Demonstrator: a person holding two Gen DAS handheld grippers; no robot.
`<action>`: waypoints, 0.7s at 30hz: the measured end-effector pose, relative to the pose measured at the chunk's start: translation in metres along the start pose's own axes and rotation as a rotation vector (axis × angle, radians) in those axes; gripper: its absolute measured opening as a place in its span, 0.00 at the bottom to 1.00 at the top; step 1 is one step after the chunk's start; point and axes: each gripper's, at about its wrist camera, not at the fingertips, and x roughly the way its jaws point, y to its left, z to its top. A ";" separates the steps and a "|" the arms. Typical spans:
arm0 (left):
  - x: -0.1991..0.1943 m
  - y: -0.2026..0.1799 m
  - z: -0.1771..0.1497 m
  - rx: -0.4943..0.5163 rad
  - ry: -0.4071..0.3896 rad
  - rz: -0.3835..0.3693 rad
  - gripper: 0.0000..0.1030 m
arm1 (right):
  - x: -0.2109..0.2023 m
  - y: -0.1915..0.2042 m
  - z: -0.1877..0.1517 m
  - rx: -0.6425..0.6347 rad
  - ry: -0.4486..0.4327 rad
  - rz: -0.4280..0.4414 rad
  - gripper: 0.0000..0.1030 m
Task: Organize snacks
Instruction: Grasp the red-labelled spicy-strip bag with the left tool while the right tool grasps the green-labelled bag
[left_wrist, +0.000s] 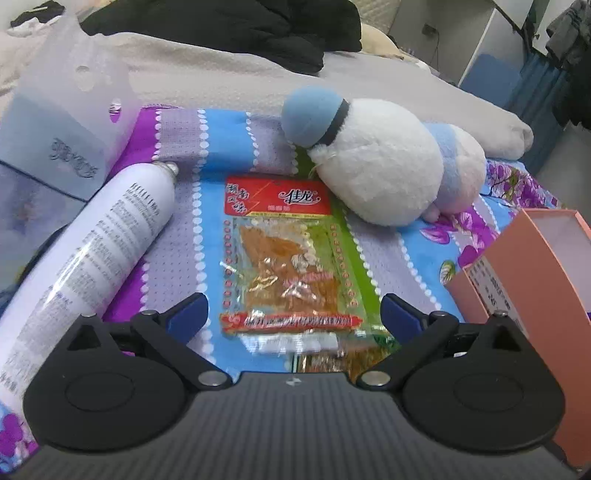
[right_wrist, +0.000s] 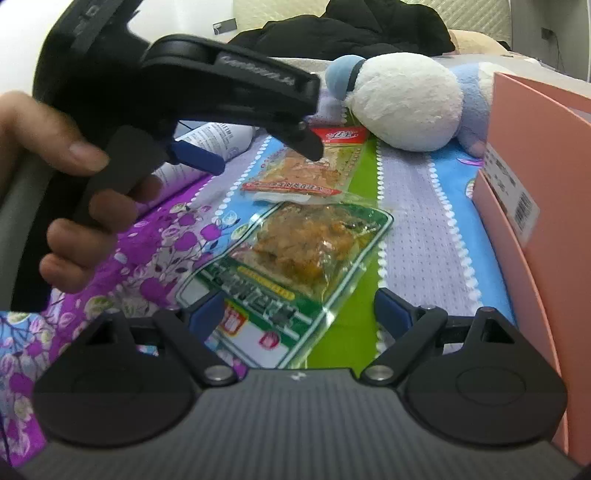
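Note:
A red-topped snack packet (left_wrist: 284, 254) lies flat on the striped bed cover, straight ahead of my left gripper (left_wrist: 293, 312), whose blue pads stand wide open on either side of its near end without pressing it. A green-edged snack packet (right_wrist: 295, 254) lies just nearer, between the open pads of my right gripper (right_wrist: 299, 314). The red-topped packet (right_wrist: 306, 173) shows beyond it in the right wrist view, where the left gripper (right_wrist: 258, 155) hovers over it, held by a person's hand (right_wrist: 74, 184). An open pink box (left_wrist: 535, 273) stands at the right.
A white spray can (left_wrist: 99, 251) lies on the left beside a translucent plastic container (left_wrist: 62, 125). A white and blue plush toy (left_wrist: 380, 158) rests behind the packets. The pink box (right_wrist: 535, 184) walls off the right. Dark clothes (left_wrist: 229, 33) are piled at the back of the bed.

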 end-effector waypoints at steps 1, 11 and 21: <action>0.003 0.000 0.001 -0.003 0.003 0.000 0.98 | 0.002 0.001 0.001 -0.007 -0.005 -0.003 0.87; 0.024 -0.007 0.005 0.058 0.034 0.019 0.98 | 0.006 0.008 0.006 -0.084 0.010 -0.048 0.60; 0.044 -0.013 0.000 0.087 0.053 0.078 0.98 | -0.007 -0.006 0.010 -0.043 -0.014 -0.038 0.22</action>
